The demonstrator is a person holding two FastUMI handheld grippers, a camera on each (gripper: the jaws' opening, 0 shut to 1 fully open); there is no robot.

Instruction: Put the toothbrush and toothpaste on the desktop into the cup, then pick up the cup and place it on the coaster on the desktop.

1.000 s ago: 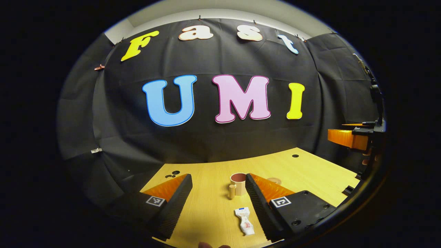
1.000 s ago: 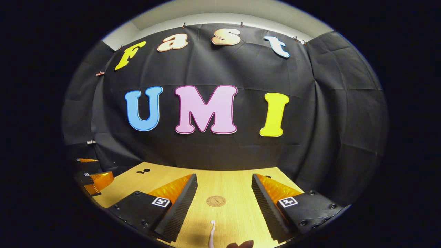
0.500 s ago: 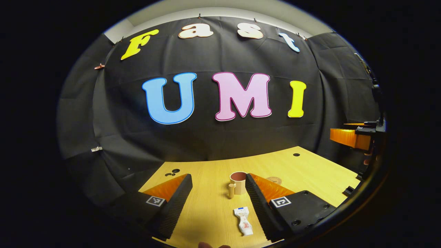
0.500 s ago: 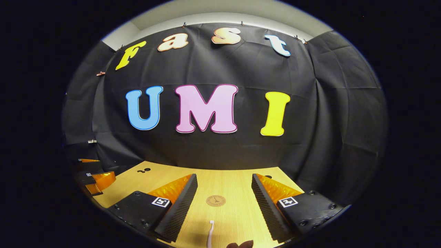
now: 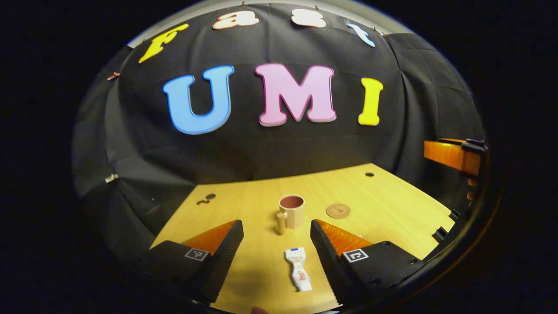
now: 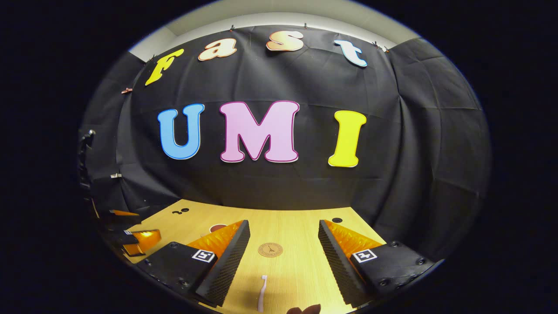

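Note:
A white toothpaste tube (image 5: 298, 269) lies on the wooden desktop between the wide-apart fingers of my open left gripper (image 5: 276, 253). Beyond it stands a tan cup (image 5: 291, 211) with its handle on the left, and a round brown coaster (image 5: 338, 211) lies to the cup's right. In the right gripper view, a white toothbrush (image 6: 261, 298) lies lengthwise near the bottom, between the fingers of my open right gripper (image 6: 283, 257). The coaster (image 6: 270, 250) sits ahead of it, and the cup's rim (image 6: 216, 228) peeks over the left finger. Both grippers hold nothing.
The desktop (image 5: 392, 205) has small dark holes at its far left and far right corners. Black cloth walls close the back and sides. The other gripper (image 5: 453, 156) hangs at the right edge of the left gripper view; the left gripper (image 6: 130, 237) sits low left in the right gripper view.
The left gripper has risen and tilted down, so the cup, coaster and toothpaste stand farther up the desktop. The right gripper has shifted slightly; the cup's rim has come into sight.

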